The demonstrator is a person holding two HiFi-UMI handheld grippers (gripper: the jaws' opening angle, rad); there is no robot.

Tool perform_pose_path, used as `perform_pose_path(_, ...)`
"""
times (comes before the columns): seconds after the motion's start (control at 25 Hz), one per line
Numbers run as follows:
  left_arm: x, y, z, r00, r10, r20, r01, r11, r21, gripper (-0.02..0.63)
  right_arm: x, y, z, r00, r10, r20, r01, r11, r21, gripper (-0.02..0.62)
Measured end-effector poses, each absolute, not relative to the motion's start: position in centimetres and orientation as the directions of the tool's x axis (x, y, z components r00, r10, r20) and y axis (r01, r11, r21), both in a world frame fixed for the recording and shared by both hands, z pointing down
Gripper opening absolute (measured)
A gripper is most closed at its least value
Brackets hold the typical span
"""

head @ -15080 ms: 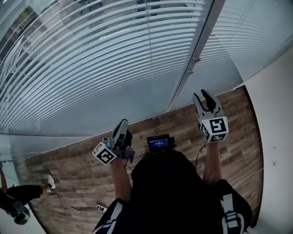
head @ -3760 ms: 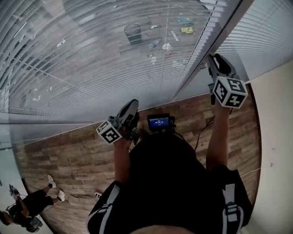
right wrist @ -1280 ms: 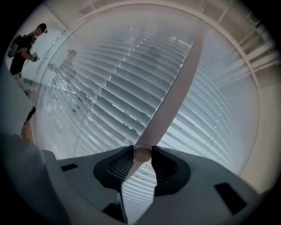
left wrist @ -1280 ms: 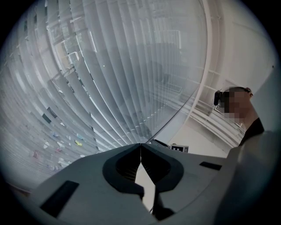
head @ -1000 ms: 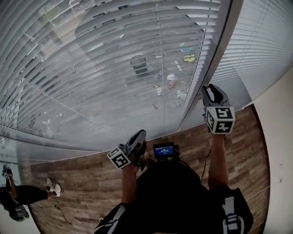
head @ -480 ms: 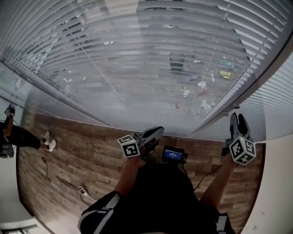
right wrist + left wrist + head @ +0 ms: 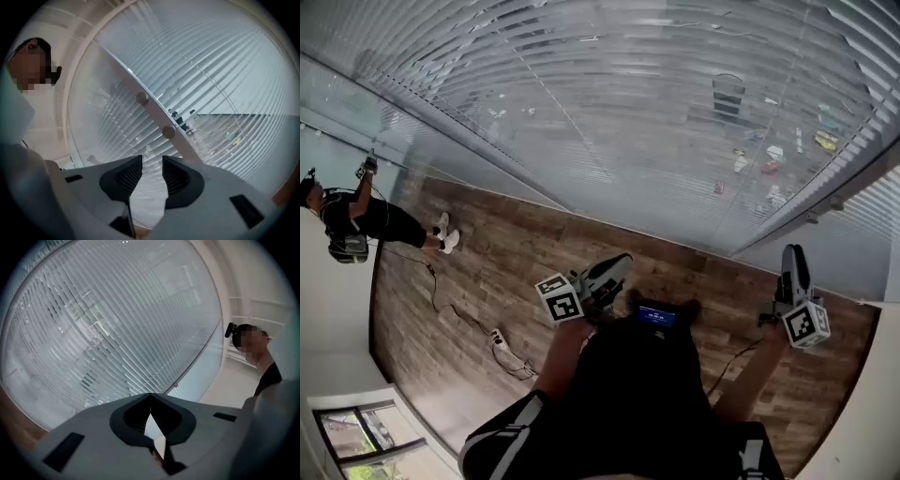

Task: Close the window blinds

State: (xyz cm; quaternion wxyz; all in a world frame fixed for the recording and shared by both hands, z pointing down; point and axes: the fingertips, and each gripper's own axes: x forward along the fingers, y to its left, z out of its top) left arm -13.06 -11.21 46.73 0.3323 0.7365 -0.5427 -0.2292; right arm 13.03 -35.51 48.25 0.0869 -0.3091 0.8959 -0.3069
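The left gripper's (image 7: 150, 399) jaws are pressed together on nothing. The right gripper's (image 7: 152, 164) jaws stand apart, also empty (only slats show through the gap). Both are held low over the wood floor (image 7: 487, 272), well apart from the blinds (image 7: 609, 103) ahead. The street (image 7: 741, 122) shows through them, so I judge them lowered but not fully tilted shut, and nothing to turn them is gripped yet.
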Motion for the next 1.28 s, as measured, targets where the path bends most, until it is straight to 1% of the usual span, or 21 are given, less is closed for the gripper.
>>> perform_pose_path(0.12,-13.1,-11.2,46.3,0.303,-0.953,0.004,-0.664,-0.208,0.718,0.002,14.3,-34.3,50.0,-0.800,-0.600,0.014,-0.462,0.600,-0.653,0.137)
perform_pose_path(0.24,-12.7,-11.6,46.0,0.360,-0.932,-0.041,-0.660,-0.285,0.695,0.002,16.3,-32.6,51.3,-0.775,-0.632,0.019,-0.492,0.584,-0.645,0.137)
perform_pose_path(0.36,-13.3,-10.1,45.8,0.419,-0.904,-0.087,-0.628,-0.358,0.691,0.002,17.0,-29.5,51.3,-0.743,-0.669,0.017,-0.523,0.565,-0.638,0.137)
perform_pose_path(0.48,-15.3,-5.9,46.1,0.441,-0.890,-0.115,-0.598,-0.387,0.702,0.002,15.4,-24.1,50.1,-0.730,-0.683,-0.010,-0.504,0.548,-0.668,0.137)
perform_pose_path(0.64,-16.3,0.2,48.0,0.488,-0.858,-0.161,-0.513,-0.431,0.742,0.002,14.2,-13.2,49.1,-0.698,-0.716,-0.013,-0.504,0.504,-0.702,0.137)
perform_pose_path(0.72,-16.6,3.8,48.8,0.504,-0.846,-0.173,-0.480,-0.441,0.758,0.002,13.9,-7.4,49.6,-0.684,-0.729,0.013,-0.517,0.472,-0.714,0.137)
perform_pose_path(0.84,-16.4,7.2,49.7,0.523,-0.829,-0.200,-0.433,-0.460,0.775,0.002,15.9,-2.1,50.6,-0.642,-0.763,0.076,-0.558,0.396,-0.729,0.137)
perform_pose_path(0.92,-16.9,8.6,49.9,0.523,-0.825,-0.213,-0.416,-0.465,0.781,0.002,16.5,-0.1,50.3,-0.624,-0.778,0.073,-0.556,0.377,-0.741,0.137)
perform_pose_path(1.08,-17.9,10.4,48.6,0.490,-0.829,-0.271,-0.401,-0.490,0.774,0.002,15.5,1.6,47.7,-0.639,-0.768,0.044,-0.553,0.419,-0.720,0.137)
perform_pose_path(1.2,-17.6,10.9,47.0,0.464,-0.827,-0.317,-0.418,-0.520,0.745,0.002,14.1,0.8,45.7,-0.684,-0.729,-0.005,-0.520,0.492,-0.698,0.137)
perform_pose_path(1.28,-16.9,11.4,46.6,0.460,-0.830,-0.314,-0.438,-0.520,0.733,0.002,13.6,0.6,44.9,-0.709,-0.704,-0.039,-0.485,0.527,-0.698,0.137)
